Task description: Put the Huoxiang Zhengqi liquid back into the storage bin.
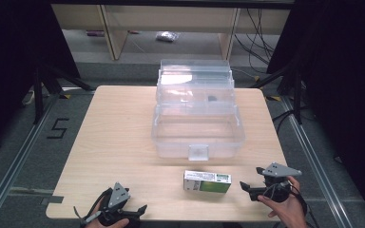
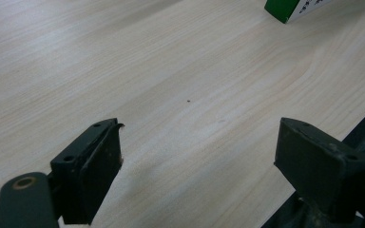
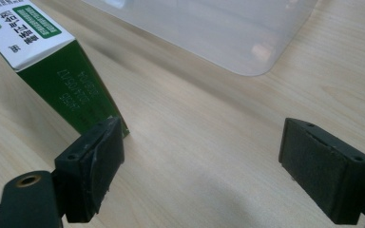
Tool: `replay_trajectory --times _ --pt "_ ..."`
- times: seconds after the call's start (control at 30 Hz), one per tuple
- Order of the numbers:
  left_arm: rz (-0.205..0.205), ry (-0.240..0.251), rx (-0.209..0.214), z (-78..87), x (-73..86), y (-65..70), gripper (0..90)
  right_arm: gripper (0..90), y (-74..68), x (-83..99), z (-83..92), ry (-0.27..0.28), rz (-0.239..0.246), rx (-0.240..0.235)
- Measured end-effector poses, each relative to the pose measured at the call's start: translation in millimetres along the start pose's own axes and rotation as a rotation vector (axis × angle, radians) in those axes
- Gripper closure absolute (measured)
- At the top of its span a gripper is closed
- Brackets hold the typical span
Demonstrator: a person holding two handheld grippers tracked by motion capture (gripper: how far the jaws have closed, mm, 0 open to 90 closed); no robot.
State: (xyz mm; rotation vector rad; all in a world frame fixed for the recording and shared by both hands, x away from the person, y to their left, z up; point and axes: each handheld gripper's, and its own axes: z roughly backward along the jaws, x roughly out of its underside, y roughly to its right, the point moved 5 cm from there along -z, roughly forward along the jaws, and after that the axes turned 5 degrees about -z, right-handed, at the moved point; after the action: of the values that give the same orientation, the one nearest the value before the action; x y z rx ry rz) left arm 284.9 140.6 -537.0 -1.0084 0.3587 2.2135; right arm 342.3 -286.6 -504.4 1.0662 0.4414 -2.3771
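Both grippers stand wide open and empty: our right gripper (image 1: 248, 186) sits just right of the green-and-white carton (image 1: 207, 181), our left gripper (image 1: 132, 212) well to its near left. The carton lies just in front of the clear plastic storage box (image 1: 197, 114). To grasp cleanly, we judge the right jaws should straddle the carton's short end squarely before closing.

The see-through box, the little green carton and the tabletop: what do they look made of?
The box looks like clear glossy plastic: you see through its walls. The carton seems printed cardboard, with sharp folded edges. The tabletop shows pale wood grain, possibly laminate; matte.
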Motion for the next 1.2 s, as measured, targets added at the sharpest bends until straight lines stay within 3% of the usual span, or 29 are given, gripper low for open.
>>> replay_trajectory --times 0.07,0.1,0.17,0.2,0.23,0.27,0.37,0.43,0.47,0.53,0.6,0.63,0.87,0.9,0.93,1.03,1.13,1.2 --pt "-0.009 -0.012 -0.01 0.6 0.6 -1.2 15.1 16.2 -1.6 0.2 -0.2 -0.011 -0.009 -0.023" --pt "-0.009 -0.012 -0.01 0.6 0.6 -1.2 15.1 16.4 -0.7 -0.7 -1.6 0.003 0.013 -0.025" --pt "0.001 0.002 -0.004 -0.1 0.0 -0.3 15.1 17.6 -5.1 0.7 0.0 -0.024 -0.017 -0.024" --pt "0.001 0.002 -0.004 -0.1 0.0 -0.3 15.1 18.2 -4.7 0.1 -0.8 -0.02 0.006 -0.031" --pt "0.005 0.002 -0.008 -0.2 0.0 -0.4 15.1 18.2 -4.7 0.1 -0.8 -0.02 0.006 -0.031" --pt "0.0 -0.001 0.0 0.1 0.1 -0.1 15.1 18.4 -8.7 0.5 1.6 -0.037 -0.024 -0.029" --pt "0.002 0.013 0.0 -0.6 -0.8 0.0 15.1 18.6 -7.9 -1.6 2.0 -0.027 0.005 -0.03" --pt "0.015 0.007 -0.005 0.0 -0.5 0.6 15.1 18.8 -9.4 -1.1 3.0 -0.04 -0.012 -0.035" --pt "0.001 -0.004 -0.003 0.7 -0.2 -0.5 15.1 19.2 -6.9 -4.0 3.1 -0.023 0.046 -0.038" --pt "0.012 -0.004 -0.007 0.6 0.0 0.1 15.0 19.5 -8.6 -3.9 4.1 -0.039 0.03 -0.045" --pt "-0.003 0.002 -0.003 0.2 -0.3 -0.6 15.0 19.9 -11.2 -5.0 5.4 -0.043 0.022 -0.045" --pt "-0.001 -0.005 -0.006 0.7 -0.1 -0.7 15.1 20.1 -9.2 -7.5 5.8 -0.027 0.068 -0.041" --pt "0.004 -0.006 -0.004 0.3 -0.2 -0.3 15.0 20.3 -17.3 -11.6 8.3 -0.036 0.073 -0.072" --pt "0.008 -0.012 -0.008 1.1 0.0 -0.4 15.0 21.2 -19.1 -16.1 9.6 -0.03 0.101 -0.078" --pt "0.008 -0.012 -0.008 1.1 0.0 -0.4 15.0 21.8 -22.4 -16.6 11.3 -0.042 0.074 -0.084" --pt "0.006 -0.005 -0.009 1.2 0.1 -1.2 15.0 21.8 -24.2 -23.3 13.0 -0.032 0.122 -0.096" --pt "0.017 -0.002 -0.005 0.5 -0.3 -0.2 15.0 21.5 -27.6 -27.9 15.5 -0.035 0.135 -0.102" --pt "0.003 -0.011 -0.007 1.2 -0.1 -0.4 15.0 21.1 -31.6 -33.0 17.0 -0.033 0.153 -0.106"
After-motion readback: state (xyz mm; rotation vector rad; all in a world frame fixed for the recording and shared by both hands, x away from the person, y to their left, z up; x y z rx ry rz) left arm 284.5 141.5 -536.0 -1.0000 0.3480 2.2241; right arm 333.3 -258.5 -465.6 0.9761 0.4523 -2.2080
